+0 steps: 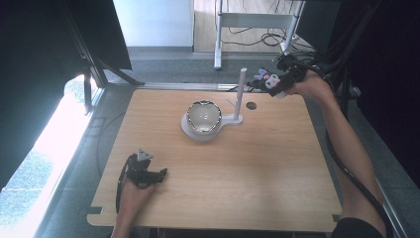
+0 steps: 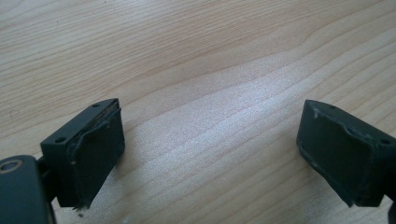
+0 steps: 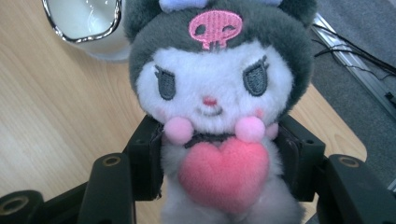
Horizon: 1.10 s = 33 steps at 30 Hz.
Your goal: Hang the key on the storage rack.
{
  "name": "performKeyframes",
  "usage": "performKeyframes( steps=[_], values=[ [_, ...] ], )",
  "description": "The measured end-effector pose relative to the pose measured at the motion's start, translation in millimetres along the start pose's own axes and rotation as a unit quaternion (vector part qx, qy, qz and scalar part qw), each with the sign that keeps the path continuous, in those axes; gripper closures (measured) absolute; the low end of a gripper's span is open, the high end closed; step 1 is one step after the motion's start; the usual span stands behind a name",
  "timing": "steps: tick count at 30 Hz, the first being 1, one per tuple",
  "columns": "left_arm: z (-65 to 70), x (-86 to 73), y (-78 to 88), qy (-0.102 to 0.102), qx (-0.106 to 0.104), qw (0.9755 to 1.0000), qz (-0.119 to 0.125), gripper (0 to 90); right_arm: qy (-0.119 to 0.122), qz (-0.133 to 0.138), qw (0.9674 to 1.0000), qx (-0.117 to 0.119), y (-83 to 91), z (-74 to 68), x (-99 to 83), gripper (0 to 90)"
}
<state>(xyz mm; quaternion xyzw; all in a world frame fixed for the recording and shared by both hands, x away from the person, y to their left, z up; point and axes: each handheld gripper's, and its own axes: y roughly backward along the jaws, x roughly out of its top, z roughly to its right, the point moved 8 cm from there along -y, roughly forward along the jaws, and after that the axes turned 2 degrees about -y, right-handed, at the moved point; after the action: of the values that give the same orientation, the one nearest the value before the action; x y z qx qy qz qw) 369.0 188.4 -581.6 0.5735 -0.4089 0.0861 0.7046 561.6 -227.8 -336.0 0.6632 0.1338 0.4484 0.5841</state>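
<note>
The left gripper point(image 1: 161, 173) rests on the near left part of the table point(image 1: 257, 188); its jaws stand wide apart with nothing between them. Mid-table sits a white stand point(image 1: 200, 133) bearing a shiny bowl point(image 1: 203, 116) and an upright post point(image 1: 240, 94). At the far right edge, the right gripper point(image 1: 267, 82) holds the plush toy point(image 3: 215, 93), jaws clamped on its body, above the table near the post. Judged step: transport of the toy. The next move probably calls for carrying it over the bowl, lowering, then releasing.
</note>
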Motion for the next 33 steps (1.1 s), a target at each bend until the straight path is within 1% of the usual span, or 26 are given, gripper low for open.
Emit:
performKeyframes(
  steps=[7,12,17,23,26,29,33],
  values=[
    [0.2,-0.2,0.1,0.001,-0.001,1.0000,-0.001,7.5,0.011,0.002,0.9999,0.000,-4.0,-8.0,13.2,42.6],
    [0.3,0.0,-0.1,0.002,0.000,1.0000,0.000,7.5,0.020,-0.001,0.9997,0.013,-9.0,-20.0,15.1,42.6],
    [-0.1,0.0,0.0,0.000,0.000,1.0000,0.000,7.5,0.029,-0.013,0.9991,0.026,-22.9,-32.5,9.8,42.5],
    [0.0,0.0,0.0,0.000,0.000,1.0000,0.000,7.5,0.027,-0.024,0.9985,0.041,-44.5,-38.9,0.9,42.4],
    [0.0,0.1,-0.1,0.000,0.001,1.0000,0.001,7.6,0.027,-0.029,0.9982,0.045,-54.4,-39.8,-3.9,42.3],
    [0.0,0.1,-0.2,0.000,0.001,1.0000,0.001,7.6,0.032,-0.037,0.9981,0.038,-63.2,-38.1,-10.2,41.9],
    [0.0,0.1,-0.2,0.000,0.001,1.0000,0.001,7.5,0.029,-0.038,0.9983,0.034,-69.7,-33.2,-17.4,41.4]
  ],
)
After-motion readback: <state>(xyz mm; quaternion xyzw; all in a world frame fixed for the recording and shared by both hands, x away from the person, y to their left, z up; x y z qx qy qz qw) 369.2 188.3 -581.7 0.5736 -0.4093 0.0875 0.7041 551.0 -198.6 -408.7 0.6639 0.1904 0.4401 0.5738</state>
